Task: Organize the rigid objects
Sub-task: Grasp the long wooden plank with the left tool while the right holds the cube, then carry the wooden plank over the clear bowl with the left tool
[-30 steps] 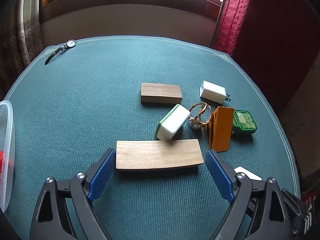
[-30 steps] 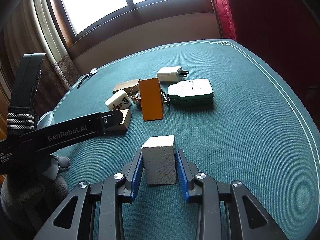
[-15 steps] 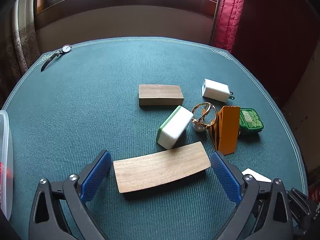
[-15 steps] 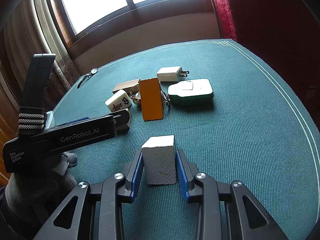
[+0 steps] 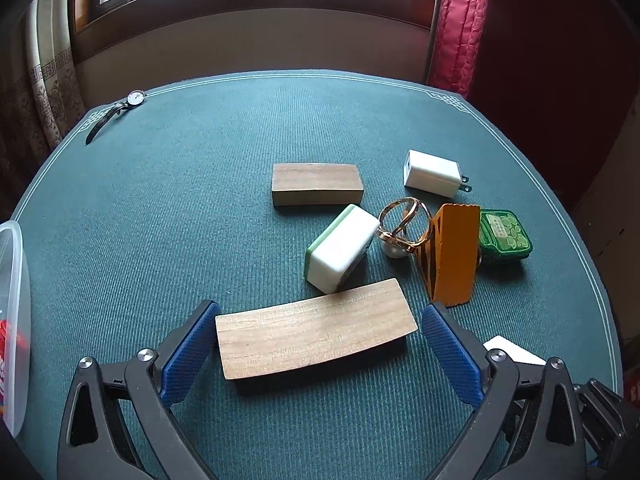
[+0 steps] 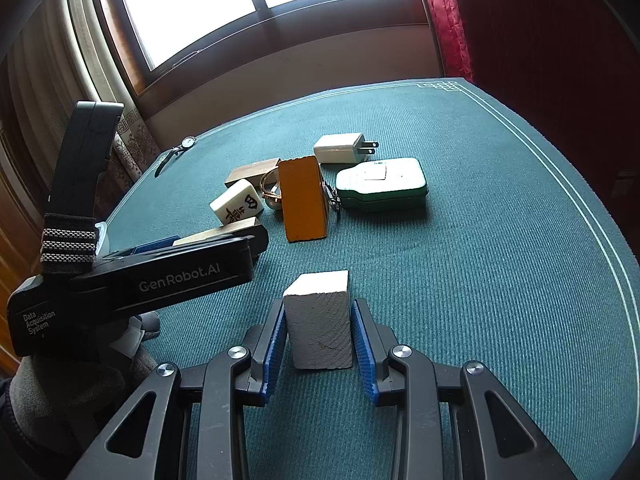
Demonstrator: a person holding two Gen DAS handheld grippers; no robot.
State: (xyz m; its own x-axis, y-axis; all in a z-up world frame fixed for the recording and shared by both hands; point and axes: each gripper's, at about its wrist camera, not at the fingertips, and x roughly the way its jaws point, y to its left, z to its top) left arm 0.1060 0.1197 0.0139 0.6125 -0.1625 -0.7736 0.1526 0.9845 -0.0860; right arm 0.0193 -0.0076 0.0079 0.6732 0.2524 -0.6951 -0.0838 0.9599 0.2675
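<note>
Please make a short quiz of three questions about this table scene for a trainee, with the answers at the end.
1. True or false: the left gripper is shut on the long wooden block.
2. What does the right gripper hold? A) white charger B) pale wooden block C) green tin
3. Fill in: the mahjong tile lies between the short wooden block and the ____ wooden block.

Key:
1. False: its pads stand apart from the long wooden block's ends.
2. B: the pale wooden block sits between the pads.
3. long
</note>
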